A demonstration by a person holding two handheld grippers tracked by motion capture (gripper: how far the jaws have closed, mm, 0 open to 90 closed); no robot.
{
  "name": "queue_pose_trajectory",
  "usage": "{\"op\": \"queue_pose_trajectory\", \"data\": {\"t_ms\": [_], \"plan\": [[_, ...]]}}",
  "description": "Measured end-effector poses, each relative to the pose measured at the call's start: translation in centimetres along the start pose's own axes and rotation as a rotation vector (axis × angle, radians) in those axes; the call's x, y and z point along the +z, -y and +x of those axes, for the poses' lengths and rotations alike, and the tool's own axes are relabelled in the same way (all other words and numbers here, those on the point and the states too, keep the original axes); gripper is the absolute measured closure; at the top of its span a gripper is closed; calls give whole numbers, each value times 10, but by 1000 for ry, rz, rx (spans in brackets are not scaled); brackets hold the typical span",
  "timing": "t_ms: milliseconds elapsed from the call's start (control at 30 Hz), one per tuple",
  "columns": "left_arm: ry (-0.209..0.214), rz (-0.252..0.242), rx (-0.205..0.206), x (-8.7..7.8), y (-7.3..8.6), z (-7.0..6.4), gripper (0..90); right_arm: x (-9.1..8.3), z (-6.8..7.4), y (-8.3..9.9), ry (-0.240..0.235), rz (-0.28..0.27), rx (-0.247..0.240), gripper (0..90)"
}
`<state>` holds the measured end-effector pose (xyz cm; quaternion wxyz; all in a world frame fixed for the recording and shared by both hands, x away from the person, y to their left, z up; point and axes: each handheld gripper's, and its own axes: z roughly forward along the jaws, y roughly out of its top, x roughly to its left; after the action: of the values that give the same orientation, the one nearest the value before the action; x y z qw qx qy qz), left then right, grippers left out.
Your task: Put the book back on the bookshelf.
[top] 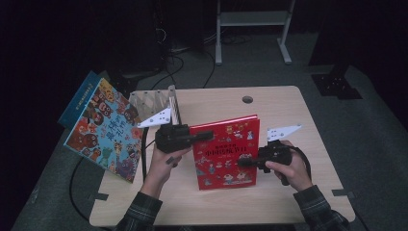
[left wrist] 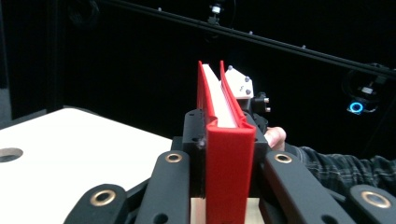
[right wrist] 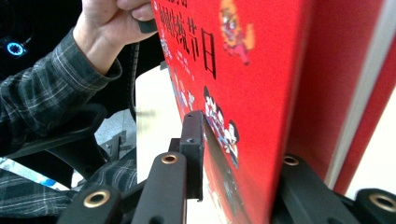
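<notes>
Grippers: we count two, one in each hand, both on the same book
Left gripper (top: pixel 204 135): clenched on the red picture book (top: pixel 225 150) at its spine edge; in the left gripper view we see the spine (left wrist: pixel 229 163) squeezed between the two black jaws
Right gripper (top: pixel 243 162): grasping the opposite edge of the red picture book; in the right gripper view the cover (right wrist: pixel 243 93) sits between its jaws
Red picture book: one, held up on edge above the middle of the counter (top: pixel 284 110), cover toward the person, its covers slightly parted at the far end in the left gripper view
Other books: we count two at the left end of the counter, a colourful picture book (top: pixel 103 131) leaning tilted, a blue book (top: pixel 77 98) just behind it
Book rack: one, clear, behind the left gripper (top: pixel 151 101)
Hands: two, in plaid sleeves
</notes>
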<state>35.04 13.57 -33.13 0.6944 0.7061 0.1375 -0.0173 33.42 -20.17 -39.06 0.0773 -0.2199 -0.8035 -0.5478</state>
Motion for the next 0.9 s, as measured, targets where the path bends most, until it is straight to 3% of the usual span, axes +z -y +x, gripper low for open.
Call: {"op": "queue_pose_trajectory", "data": {"t_ms": [100,267,500,767,833,900], "plan": [[-5,10,6,1,-2,-2,783,0,0,0,9,-2,-11,718],[-28,-6,2,-3,-4,-2,788,-8,-1,-1,24,-37,-27,612],[-46,-20,-2,-2,-4,-3,792,-15,-4,0,38,-61,-35,578],[-125,-49,9,-9,-7,-4,798,-31,-14,7,132,-87,-11,525],[-140,-50,7,-9,-6,-4,797,-30,-16,9,146,-88,-18,506],[-148,-55,3,-9,-6,-5,797,-31,-18,12,190,-103,-34,462]]}}
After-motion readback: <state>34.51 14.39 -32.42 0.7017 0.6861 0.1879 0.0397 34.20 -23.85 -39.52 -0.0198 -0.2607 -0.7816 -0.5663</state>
